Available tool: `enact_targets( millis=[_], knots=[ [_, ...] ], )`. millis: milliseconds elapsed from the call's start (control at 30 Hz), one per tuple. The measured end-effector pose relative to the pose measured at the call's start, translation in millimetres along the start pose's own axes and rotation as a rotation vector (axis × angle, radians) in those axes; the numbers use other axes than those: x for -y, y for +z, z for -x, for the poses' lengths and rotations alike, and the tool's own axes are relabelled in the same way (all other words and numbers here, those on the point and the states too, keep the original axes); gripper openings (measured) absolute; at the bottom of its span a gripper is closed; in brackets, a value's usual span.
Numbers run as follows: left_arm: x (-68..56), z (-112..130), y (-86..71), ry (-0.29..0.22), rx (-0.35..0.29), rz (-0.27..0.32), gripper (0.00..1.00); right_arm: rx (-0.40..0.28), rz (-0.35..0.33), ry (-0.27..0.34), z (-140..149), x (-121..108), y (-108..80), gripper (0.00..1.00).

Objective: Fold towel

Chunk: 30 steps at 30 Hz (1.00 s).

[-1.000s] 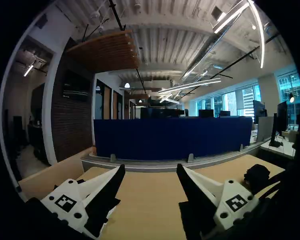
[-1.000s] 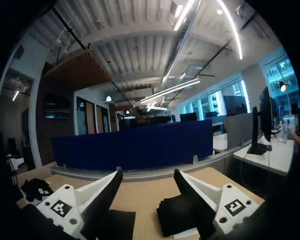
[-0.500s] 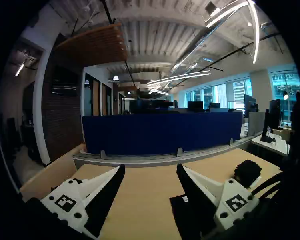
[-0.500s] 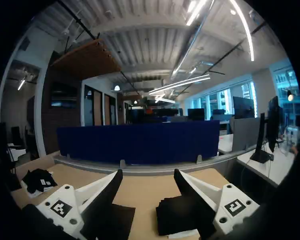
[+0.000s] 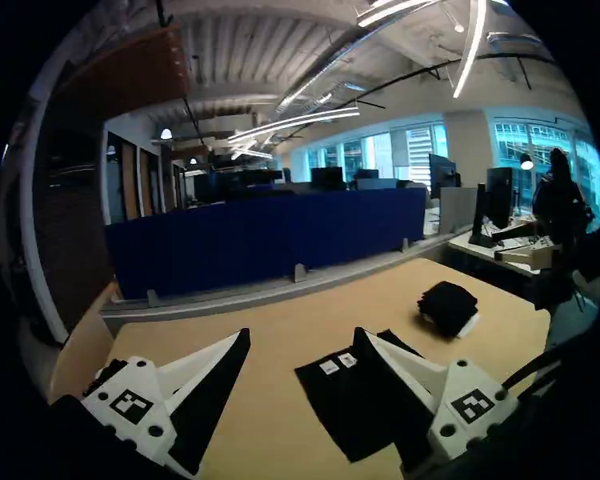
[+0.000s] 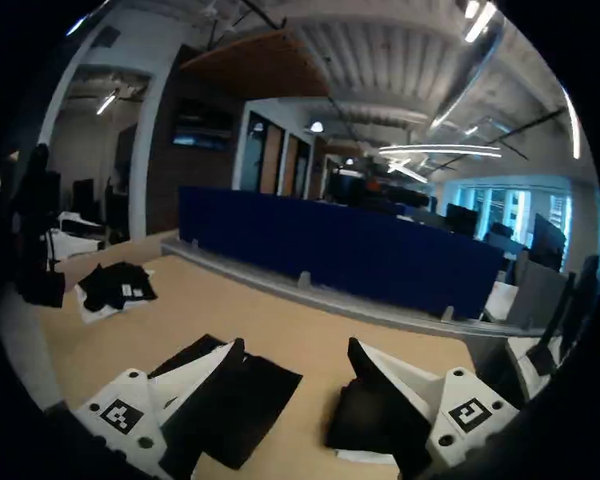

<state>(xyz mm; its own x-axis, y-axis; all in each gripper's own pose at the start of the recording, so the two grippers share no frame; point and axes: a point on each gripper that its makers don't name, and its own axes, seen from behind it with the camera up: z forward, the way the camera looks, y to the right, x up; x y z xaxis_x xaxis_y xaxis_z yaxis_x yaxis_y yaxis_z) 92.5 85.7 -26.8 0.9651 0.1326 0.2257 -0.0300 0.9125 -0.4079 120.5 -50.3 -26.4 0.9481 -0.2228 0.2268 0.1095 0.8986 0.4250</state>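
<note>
Left gripper (image 5: pixel 300 336): fingers spread wide, nothing between them, held above the wooden table (image 5: pixel 220 320).

Right gripper (image 6: pixel 294 344): fingers likewise spread, gap empty, bare tabletop showing through it.

Task item: a flat black towel (image 5: pixel 344 392) lies unfolded on the table, with two small white tags near its far edge. In the left gripper view that gripper's right-hand finger overlaps the towel's right part; contact cannot be determined. In the right gripper view the same towel (image 6: pixel 244 400) lies partly behind that gripper's left-hand finger; contact again cannot be determined.

Other cloth: a folded black stack (image 5: pixel 448 306) sits beyond and to the right of the flat towel, apart from it. A crumpled black pile (image 6: pixel 116 284) sits well apart from the flat towel, on its opposite side, resting on something white.

Surroundings: a blue partition (image 5: pixel 260 240) runs along the table edge beyond the flat towel. A person (image 5: pixel 560 200) stands far off, past the folded stack.
</note>
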Motion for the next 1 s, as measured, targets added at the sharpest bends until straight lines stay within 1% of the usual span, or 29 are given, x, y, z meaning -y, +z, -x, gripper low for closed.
enact_targets(
  millis=[67,167,367,500,733,1000],
  knots=[
    [-8.3,6,0.7,0.009,0.031,0.039,0.96,0.035,-0.044,-0.015,6,10,0.8,1.0],
    [-14.2,9,0.5,0.017,0.049,0.067,0.96,0.06,-0.074,-0.02,9,18,1.8,1.0],
    [-17.4,13,1.0,0.034,0.061,0.079,0.96,0.087,-0.091,-0.025,15,21,3.6,1.0],
    [-21.4,24,3.6,0.04,0.079,0.093,0.96,0.107,-0.1,-0.036,23,23,5.5,1.0],
    [-31.5,57,10.0,0.064,0.116,0.116,0.96,0.143,-0.109,-0.044,50,28,14.1,1.0],
    [-47.5,108,20.8,0.063,0.176,0.146,0.96,0.202,-0.12,-0.037,98,40,29.3,1.0]
  ],
)
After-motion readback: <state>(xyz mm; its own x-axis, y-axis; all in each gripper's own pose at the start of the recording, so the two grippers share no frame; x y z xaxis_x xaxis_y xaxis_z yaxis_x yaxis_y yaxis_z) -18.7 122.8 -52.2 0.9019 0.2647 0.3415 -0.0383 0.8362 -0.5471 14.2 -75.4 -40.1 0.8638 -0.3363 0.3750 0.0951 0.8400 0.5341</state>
